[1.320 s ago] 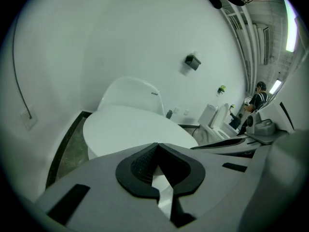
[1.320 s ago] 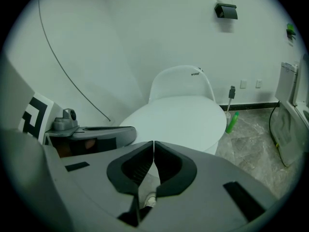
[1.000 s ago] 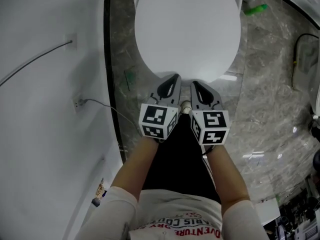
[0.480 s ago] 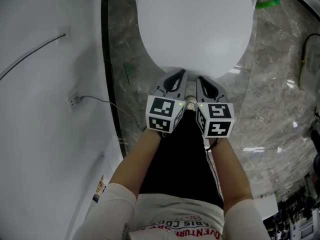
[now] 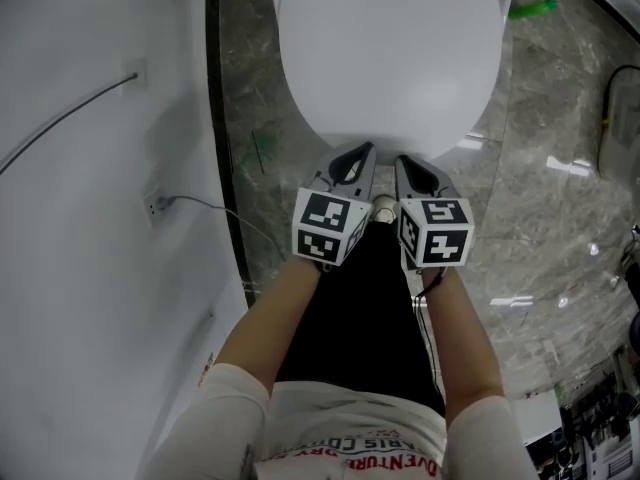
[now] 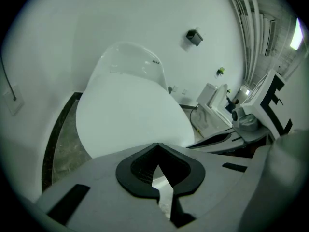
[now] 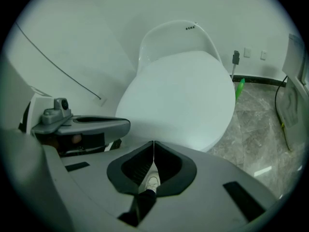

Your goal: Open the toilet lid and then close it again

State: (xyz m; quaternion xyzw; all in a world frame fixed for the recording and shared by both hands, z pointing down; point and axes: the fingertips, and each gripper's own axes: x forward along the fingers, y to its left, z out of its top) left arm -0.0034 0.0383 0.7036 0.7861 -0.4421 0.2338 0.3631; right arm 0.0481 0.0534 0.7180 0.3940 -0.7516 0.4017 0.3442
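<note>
Left hand-held gripper [image 5: 352,164] and right hand-held gripper [image 5: 418,176], pinched empty, face lowered toilet lid [image 5: 390,48].
Best to slip tips under its front rim; lift evenly.

The white oval toilet lid [image 5: 390,58] runs off the far edge of the head view, so its hinge end is unseen. Part of its near rim is hidden behind the left gripper [image 5: 357,156] and the right gripper [image 5: 408,165]. A small green object [image 5: 532,9] on the floor at far right is too small to identify.
</note>
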